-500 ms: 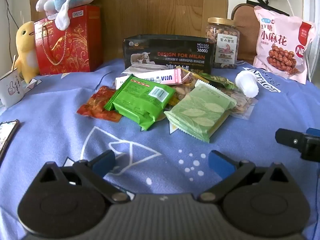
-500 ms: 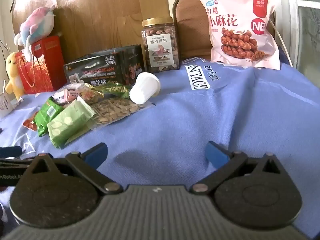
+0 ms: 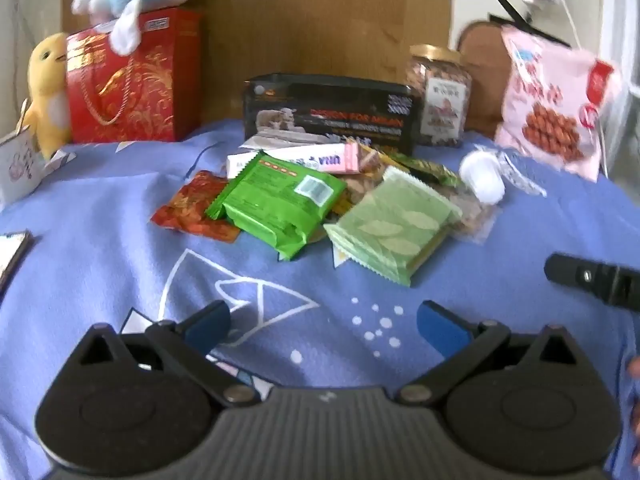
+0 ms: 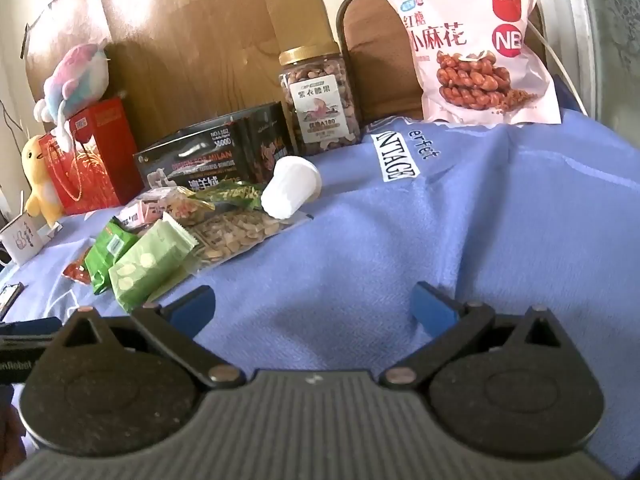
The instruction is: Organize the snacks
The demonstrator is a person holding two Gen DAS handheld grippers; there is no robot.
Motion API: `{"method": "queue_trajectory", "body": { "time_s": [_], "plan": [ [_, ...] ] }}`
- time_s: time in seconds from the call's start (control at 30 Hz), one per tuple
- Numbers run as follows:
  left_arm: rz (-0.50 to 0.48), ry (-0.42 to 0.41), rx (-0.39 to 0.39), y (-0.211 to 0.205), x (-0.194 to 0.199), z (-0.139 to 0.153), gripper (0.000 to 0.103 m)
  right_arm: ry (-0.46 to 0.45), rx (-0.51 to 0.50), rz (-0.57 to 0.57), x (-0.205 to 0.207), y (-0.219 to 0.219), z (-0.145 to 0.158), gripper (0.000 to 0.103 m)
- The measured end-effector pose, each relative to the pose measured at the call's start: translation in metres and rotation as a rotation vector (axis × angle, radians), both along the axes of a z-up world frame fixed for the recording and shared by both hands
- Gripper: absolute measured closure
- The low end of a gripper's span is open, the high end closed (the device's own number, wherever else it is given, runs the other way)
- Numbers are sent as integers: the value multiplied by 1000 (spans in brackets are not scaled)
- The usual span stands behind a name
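A pile of snack packets lies on the blue cloth: a bright green packet point(image 3: 280, 204) point(image 4: 110, 250), a pale green packet point(image 3: 394, 226) point(image 4: 150, 262), a red packet point(image 3: 192, 206), a pink-and-white bar point(image 3: 296, 160), a clear bag of nuts point(image 4: 236, 234) and a white cup point(image 3: 482, 176) point(image 4: 292, 188) on its side. My left gripper point(image 3: 324, 326) is open and empty, low over the cloth just short of the pile. My right gripper point(image 4: 314, 306) is open and empty, right of the pile; its finger shows in the left wrist view point(image 3: 592, 280).
A black box point(image 3: 332, 114) point(image 4: 212, 154), a jar of nuts point(image 3: 440, 98) point(image 4: 318, 102) and a big pink snack bag point(image 3: 556, 104) point(image 4: 476, 46) stand at the back. A red gift bag point(image 3: 132, 80), plush toys point(image 3: 48, 92) and a small white box point(image 3: 18, 164) stand at left.
Both grippers have shifted slightly; the view is a bit blurred. Nothing on the cloth has moved.
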State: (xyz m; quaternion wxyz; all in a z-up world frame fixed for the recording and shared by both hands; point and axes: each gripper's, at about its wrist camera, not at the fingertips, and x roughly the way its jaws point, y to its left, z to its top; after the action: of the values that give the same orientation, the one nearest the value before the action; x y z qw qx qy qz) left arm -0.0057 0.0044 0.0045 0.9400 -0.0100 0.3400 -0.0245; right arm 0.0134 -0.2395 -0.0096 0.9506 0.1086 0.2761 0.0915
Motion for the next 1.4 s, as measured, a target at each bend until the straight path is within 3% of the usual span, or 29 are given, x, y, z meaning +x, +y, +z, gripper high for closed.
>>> {"method": "queue_trajectory", "body": {
  "time_s": [0.07,0.27,0.33,0.43,0.5,0.6,0.77,0.93,1.03,1.1,1.2,1.4],
  "plan": [
    [-25,2,17,-1,-2,-1,0,-2,-8,0,-1,1,-1,0],
    [-61,-36,-64,15,-12,1,1,-14,-16,7,-4,2,0,0],
    [-72,-70,-54,21,-19,10,14,-43,-14,28,-7,2,2,0],
    [-102,-119,-59,31,-24,29,20,-83,-20,134,-8,5,9,24],
    [-136,-118,-129,38,-19,41,28,-87,-13,251,2,8,17,52],
    [-189,-38,-259,43,4,45,43,-94,13,385,23,15,31,64],
    [-179,154,-464,50,54,22,53,-98,-27,582,61,41,42,64],
    [-171,217,-537,47,72,3,53,-48,-79,721,86,58,25,61],
    [-157,215,-563,49,77,-1,65,-29,-84,751,87,61,12,58],
    [-156,214,-568,50,75,3,68,-5,-41,759,84,59,12,67],
    [-167,195,-551,51,69,14,69,8,18,741,76,54,15,70],
    [-199,54,-490,55,89,74,69,-85,112,647,87,52,52,72]
  ]
}}
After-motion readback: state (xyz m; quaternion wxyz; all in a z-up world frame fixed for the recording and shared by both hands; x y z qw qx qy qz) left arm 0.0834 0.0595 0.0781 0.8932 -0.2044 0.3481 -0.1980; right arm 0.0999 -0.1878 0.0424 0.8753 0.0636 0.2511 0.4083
